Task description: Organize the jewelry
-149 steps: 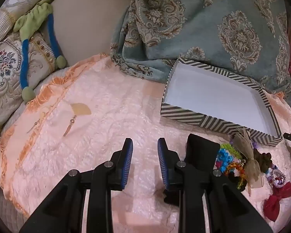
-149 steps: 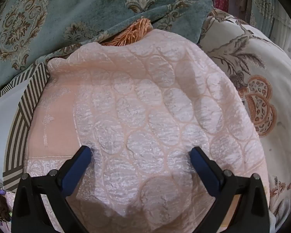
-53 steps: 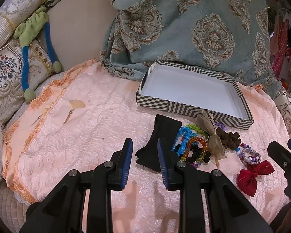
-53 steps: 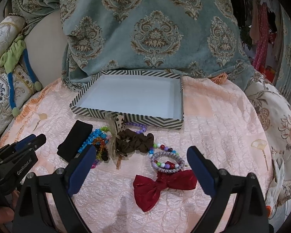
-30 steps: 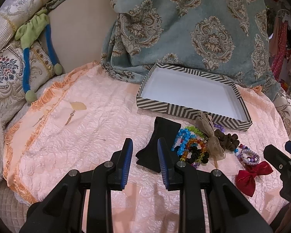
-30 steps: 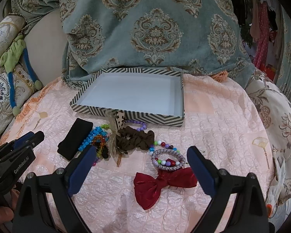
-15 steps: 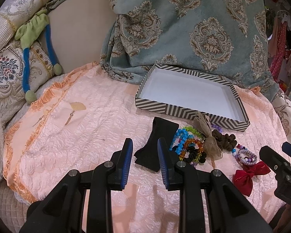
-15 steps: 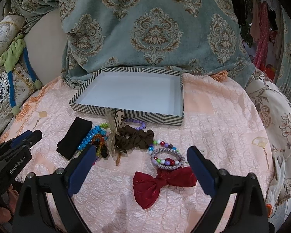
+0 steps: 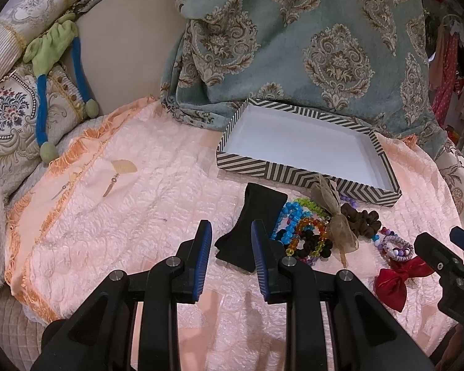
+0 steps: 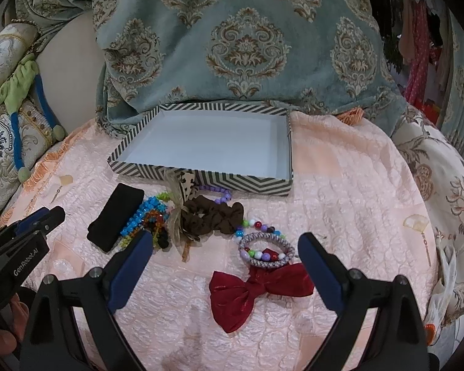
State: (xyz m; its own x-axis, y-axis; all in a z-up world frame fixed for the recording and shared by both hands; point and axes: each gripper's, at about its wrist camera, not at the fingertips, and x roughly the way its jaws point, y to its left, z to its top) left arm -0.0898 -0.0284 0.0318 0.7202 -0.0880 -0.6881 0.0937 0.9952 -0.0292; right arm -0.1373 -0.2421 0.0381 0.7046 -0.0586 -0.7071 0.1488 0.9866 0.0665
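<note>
On my left wrist view, the left claw (image 9: 231,250) sits low in the frame, its blue pads parted by a narrow gap and pinching nothing. Just past its tips lies a black hair band (image 9: 253,225) on the peach quilted bedspread (image 9: 133,216). To the right I see blue and amber beaded bracelets (image 9: 297,225), a brown scrunchie (image 9: 360,221) and a red bow (image 9: 393,281) near the right edge, where the right claw (image 9: 442,256) pokes in. The chevron-striped tray (image 9: 294,175) lies at upper centre, white inside.

On my right wrist view, the right claw (image 10: 225,266) is spread wide around the red bow (image 10: 259,290) and a beaded bracelet coil (image 10: 266,249) at lower centre, gripping neither. The scrunchie (image 10: 213,215) lies above them, the tray (image 10: 201,176) beyond it.
</note>
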